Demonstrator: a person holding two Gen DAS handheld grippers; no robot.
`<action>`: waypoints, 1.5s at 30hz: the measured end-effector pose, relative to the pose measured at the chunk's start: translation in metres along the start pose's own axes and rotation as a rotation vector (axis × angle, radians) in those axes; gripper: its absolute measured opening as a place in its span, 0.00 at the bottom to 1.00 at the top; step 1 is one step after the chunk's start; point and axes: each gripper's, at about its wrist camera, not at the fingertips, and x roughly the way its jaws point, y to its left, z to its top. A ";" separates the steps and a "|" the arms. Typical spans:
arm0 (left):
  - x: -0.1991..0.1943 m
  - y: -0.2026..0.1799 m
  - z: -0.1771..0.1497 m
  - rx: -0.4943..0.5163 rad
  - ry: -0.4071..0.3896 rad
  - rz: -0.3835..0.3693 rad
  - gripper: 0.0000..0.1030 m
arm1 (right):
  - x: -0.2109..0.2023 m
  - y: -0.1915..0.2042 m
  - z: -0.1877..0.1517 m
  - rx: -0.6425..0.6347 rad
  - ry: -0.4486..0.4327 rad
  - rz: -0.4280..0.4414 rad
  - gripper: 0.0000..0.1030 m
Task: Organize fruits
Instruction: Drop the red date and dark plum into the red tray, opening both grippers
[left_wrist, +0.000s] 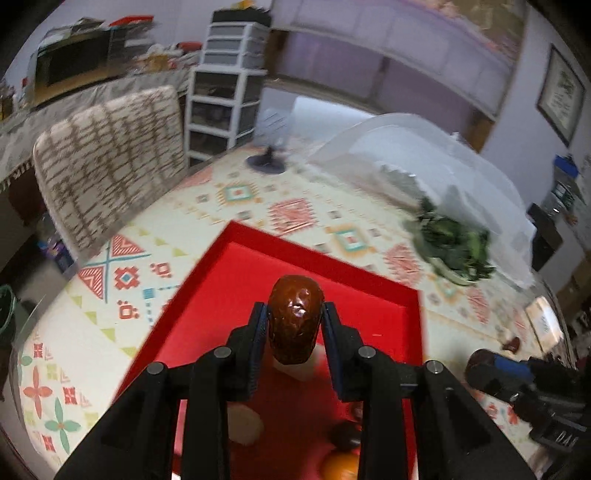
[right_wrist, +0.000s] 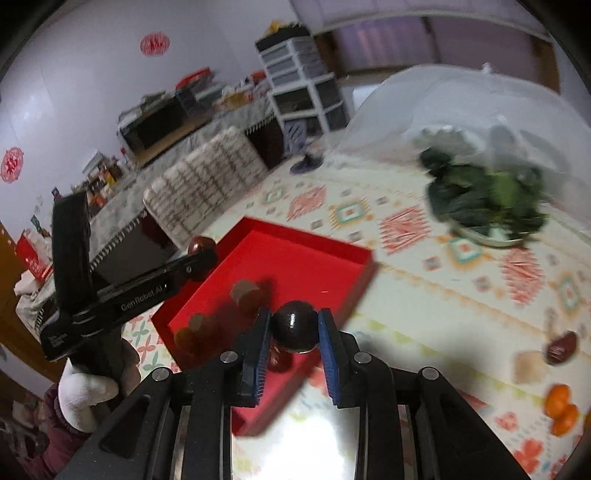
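My left gripper is shut on a wrinkled brown date and hangs over the red tray. Low in the tray lie a pale piece, a dark fruit and an orange. My right gripper is shut on a dark, glossy round fruit above the near right corner of the red tray. The right wrist view also shows the left gripper with its date, held by a white-gloved hand. Several blurred fruits sit in the tray.
On the patterned tablecloth, to the right, lie a dark red date, a pale piece and oranges. A plate of greens sits beside a mesh food cover. A chair stands at the table's far left.
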 end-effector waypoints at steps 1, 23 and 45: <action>0.004 0.004 0.000 -0.005 0.008 0.003 0.28 | 0.013 0.002 0.002 -0.001 0.017 -0.001 0.27; 0.007 0.021 -0.004 -0.073 0.017 -0.044 0.47 | 0.095 0.006 0.002 0.011 0.120 -0.050 0.36; -0.051 -0.156 -0.047 0.146 0.018 -0.321 0.71 | -0.157 -0.158 -0.060 0.246 -0.187 -0.290 0.50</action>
